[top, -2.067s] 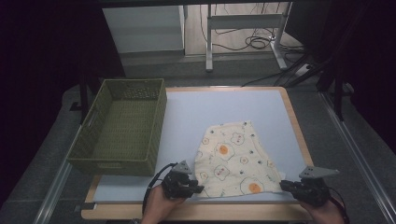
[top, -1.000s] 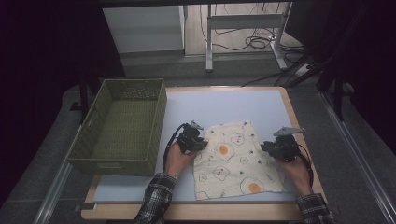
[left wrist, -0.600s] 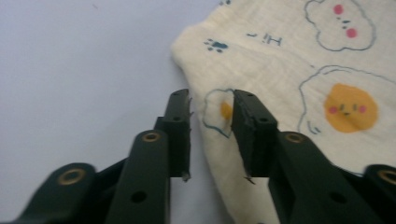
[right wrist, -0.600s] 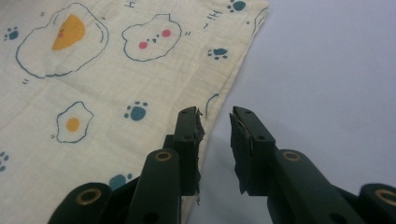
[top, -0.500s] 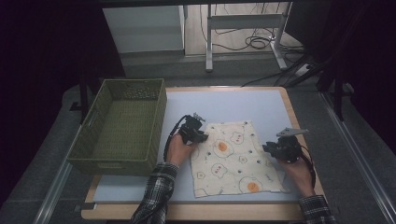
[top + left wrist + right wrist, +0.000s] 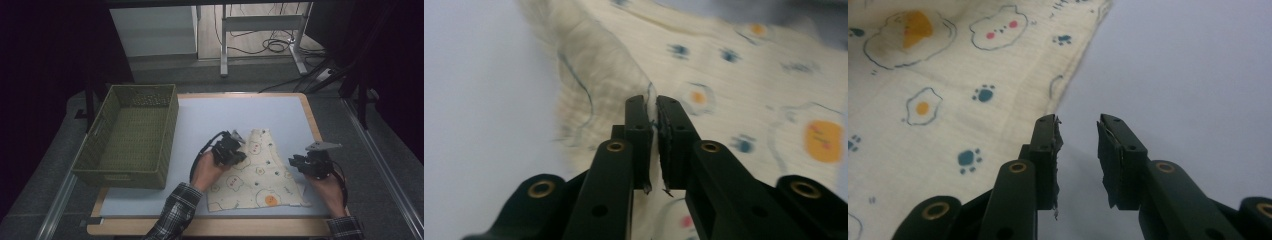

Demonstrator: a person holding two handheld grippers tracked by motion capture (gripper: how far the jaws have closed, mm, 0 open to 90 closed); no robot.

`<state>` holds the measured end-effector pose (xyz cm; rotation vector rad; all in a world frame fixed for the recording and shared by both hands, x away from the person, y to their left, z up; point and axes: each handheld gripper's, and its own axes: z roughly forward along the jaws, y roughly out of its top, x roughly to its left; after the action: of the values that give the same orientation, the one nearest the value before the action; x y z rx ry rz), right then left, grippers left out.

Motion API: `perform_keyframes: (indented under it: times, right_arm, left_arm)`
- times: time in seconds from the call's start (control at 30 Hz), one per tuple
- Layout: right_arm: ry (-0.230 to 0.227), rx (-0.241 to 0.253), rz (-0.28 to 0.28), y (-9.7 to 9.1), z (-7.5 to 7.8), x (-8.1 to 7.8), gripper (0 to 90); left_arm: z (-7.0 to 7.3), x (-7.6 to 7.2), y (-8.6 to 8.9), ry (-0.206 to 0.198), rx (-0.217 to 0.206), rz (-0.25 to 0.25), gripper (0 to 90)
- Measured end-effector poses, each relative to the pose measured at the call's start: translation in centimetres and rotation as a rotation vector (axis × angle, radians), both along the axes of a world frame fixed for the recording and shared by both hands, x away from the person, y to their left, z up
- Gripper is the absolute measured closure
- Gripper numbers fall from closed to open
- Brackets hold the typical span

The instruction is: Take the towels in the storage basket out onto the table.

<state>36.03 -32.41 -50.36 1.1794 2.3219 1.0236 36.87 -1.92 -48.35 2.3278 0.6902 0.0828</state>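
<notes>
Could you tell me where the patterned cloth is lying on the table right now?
In the high view the patterned cloth lies on the near right part of the table, right of the green basket, between the left gripper and right gripper.

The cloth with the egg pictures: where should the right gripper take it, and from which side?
Probably the cloth's right edge, coming from the bare table beside it. The right gripper stands open just off that thin, flat edge; the left gripper already pinches a raised fold.

Motion blurs the cloth [image 6: 744, 75] (left gripper view), smearing its print.
</notes>
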Motion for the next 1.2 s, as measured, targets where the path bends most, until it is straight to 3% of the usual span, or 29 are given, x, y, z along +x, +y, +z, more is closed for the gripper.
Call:
perform_keyframes:
  times: [0.07, 0.23, 0.33, 0.5, 0.63, 0.83, 0.9, 0.93, 1.03, 1.2]
  right_arm:
    - [0.005, 0.002, -0.011, -0.5, -0.2, -0.1, 68.9]
    - [0.010, 0.007, -0.027, -1.3, -0.5, -0.4, 68.1]
    - [0.004, 0.008, -0.031, -1.6, -0.5, -0.6, 67.6]
    - [-0.001, 0.016, -0.044, -2.2, -0.3, -0.6, 66.7]
    - [0.000, 0.016, -0.041, -1.9, -0.2, -0.6, 66.2]
    - [0.002, 0.010, -0.022, -1.1, -0.3, -0.4, 65.5]
    - [0.002, 0.006, -0.018, -0.9, -0.2, -0.4, 65.3]
    - [0.004, 0.006, -0.014, -0.7, -0.2, -0.4, 65.2]
    - [0.003, 0.001, -0.009, -0.5, -0.3, -0.4, 65.1]
    - [0.006, 0.004, -0.011, -0.5, -0.3, -0.3, 65.1]
  left_arm:
    - [-1.3, -0.6, -1.5, 0.044, 0.020, -0.060, 78.6]
    - [-2.3, -1.3, -2.7, 0.061, 0.052, -0.112, 59.1]
    - [-1.1, -1.1, -1.6, 0.032, 0.028, -0.087, 51.5]
    - [1.2, 0.4, 1.6, -0.037, 0.008, 0.022, 49.2]
    - [0.9, 1.8, 3.0, -0.031, -0.001, 0.089, 53.1]
    - [-1.9, 3.2, 2.6, 0.027, 0.000, 0.103, 51.2]
    - [-2.2, 3.2, 2.4, 0.027, 0.009, 0.100, 55.6]
    - [-2.9, 3.2, 1.9, 0.024, 0.022, 0.076, 66.4]
    - [-2.5, 3.0, 2.0, -0.012, 0.004, 0.070, 80.7]
    - [-0.8, 3.1, 3.1, -0.052, -0.040, 0.101, 84.9]
